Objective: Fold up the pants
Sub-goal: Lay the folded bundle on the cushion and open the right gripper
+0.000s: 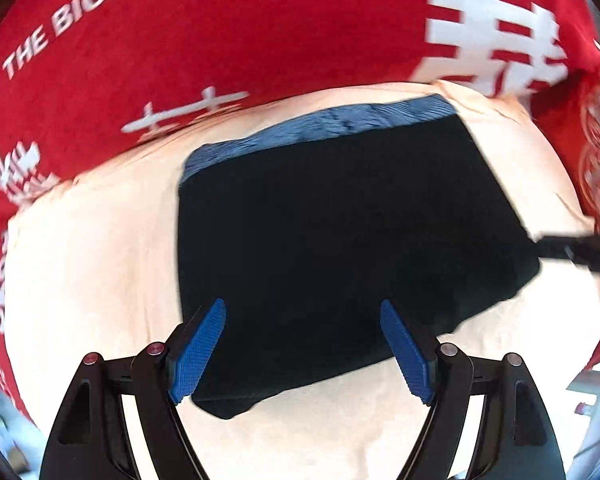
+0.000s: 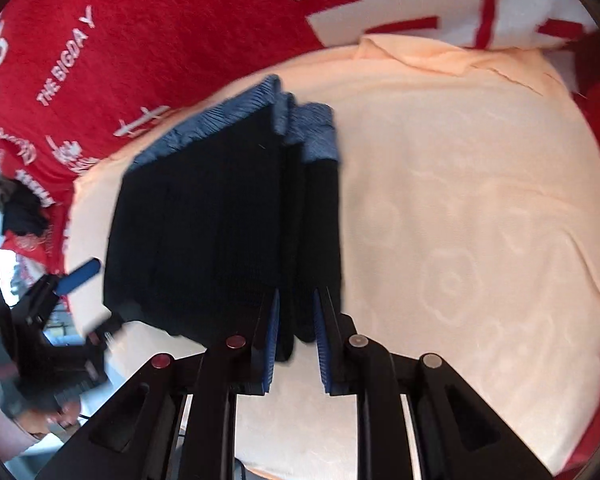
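Where the left wrist view looks down, one pair of black pants [image 1: 340,240] with a blue ribbed waistband [image 1: 320,128] lies folded into a squat block in the middle of the frame, on a peach towel [image 1: 80,272] spread over a red blanket [image 1: 220,32] printed with white lettering. The left gripper [image 1: 302,348] hangs at the lower centre with its jaws spread wide, its two blue pads [image 1: 198,352] apart over the near edge of the pants and nothing between them. At the right edge of the frame the black tip of the right gripper [image 1: 580,252] meets the right corner of the pants.

In the right wrist view the same pants [image 2: 220,232] sit left of centre, the waistband [image 2: 228,120] toward the upper left, with several stacked layers showing along the right side. The right gripper [image 2: 296,340] at the lower centre has its jaws drawn close on the near end of those stacked layers, the fabric caught between the blue pads [image 2: 272,344]. The peach towel [image 2: 480,220] fills the right half, with the red blanket [image 2: 160,20] across the top. At the lower left the left gripper [image 2: 84,296] is blurred, its jaws parted beside the left edge of the pants.
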Motion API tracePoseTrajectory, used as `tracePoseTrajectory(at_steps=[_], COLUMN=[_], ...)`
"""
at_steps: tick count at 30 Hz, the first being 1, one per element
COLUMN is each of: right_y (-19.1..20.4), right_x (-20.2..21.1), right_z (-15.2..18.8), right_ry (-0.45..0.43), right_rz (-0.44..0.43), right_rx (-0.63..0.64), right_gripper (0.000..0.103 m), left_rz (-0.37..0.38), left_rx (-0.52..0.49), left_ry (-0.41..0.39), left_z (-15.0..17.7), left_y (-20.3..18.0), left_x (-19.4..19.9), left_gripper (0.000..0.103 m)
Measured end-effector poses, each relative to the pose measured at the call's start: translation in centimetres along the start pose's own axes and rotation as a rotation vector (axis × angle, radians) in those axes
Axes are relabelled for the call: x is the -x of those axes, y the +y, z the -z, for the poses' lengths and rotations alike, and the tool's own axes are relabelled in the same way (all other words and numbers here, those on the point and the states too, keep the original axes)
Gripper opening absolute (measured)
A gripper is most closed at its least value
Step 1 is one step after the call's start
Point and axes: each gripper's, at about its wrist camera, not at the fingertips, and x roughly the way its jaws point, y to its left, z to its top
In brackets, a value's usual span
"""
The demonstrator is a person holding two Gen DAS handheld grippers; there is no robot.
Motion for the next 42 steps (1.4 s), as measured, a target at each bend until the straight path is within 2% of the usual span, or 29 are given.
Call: tracePoseTrajectory(at_steps=[5, 9, 13, 16, 18, 21, 26, 28, 32, 34, 42], right_y=[-0.8, -0.9, 0.6, 1.9, 2.6, 3.1, 3.6, 3.6, 3.6, 3.5, 1.8], right_x=[1.0, 1.8, 1.9, 1.8, 1.7, 1.5, 1.0, 1.0, 1.1, 1.3, 1.4], right_z=[1.8, 3.1, 3.7, 3.7, 3.6, 3.5, 3.4, 3.3, 3.0, 2.8, 0.5], right_ry=[0.015, 0.012, 0.011, 0.005, 0.003, 0.003, 0.018, 0.021, 0.015, 0.000, -0.037], right_rz=[0.060, 0.054, 0.055, 0.062, 0.058, 0.055, 0.049, 0.044, 0.051, 0.066, 0.091], right_rx=[-0.035, -0.083, -0.090, -0.070, -0.065, -0.061, -0.051, -0.045, -0.025, -0.020, -0.072], right_gripper=[0.020, 0.020, 0.020, 0.020, 0.021, 0.031, 0.037, 0.049, 0.061, 0.077, 0.080], left_rz=[0.003, 0.013, 0.044, 0.056, 0.064, 0.078, 0.074, 0.071, 0.068, 0.077, 0.069], left_rx=[0.031, 0.045, 0.069, 0.081, 0.082, 0.102, 0.135, 0.144, 0.157, 0.172, 0.252], left_ry=[0.019, 0.036, 0.040, 0.049, 0.049, 0.066, 0.091, 0.104, 0.121, 0.128, 0.117], left_z=[-0.2, -0.7, -0.7, -0.8, -0.9, -0.9, -1.0, -1.0, -1.2, -1.4, -2.9], left_y=[1.1, 1.6, 2.0, 2.3, 2.5, 3.0, 3.9, 4.2, 4.8, 5.1, 7.6], left_x=[-0.2, -0.8, -0.6, -0.7, -0.7, -0.9, -1.6, -1.9, -2.4, -2.6, -3.2], left_gripper=[0.081, 0.081, 0.081, 0.103, 0.103, 0.103, 0.103, 0.103, 0.103, 0.103, 0.103])
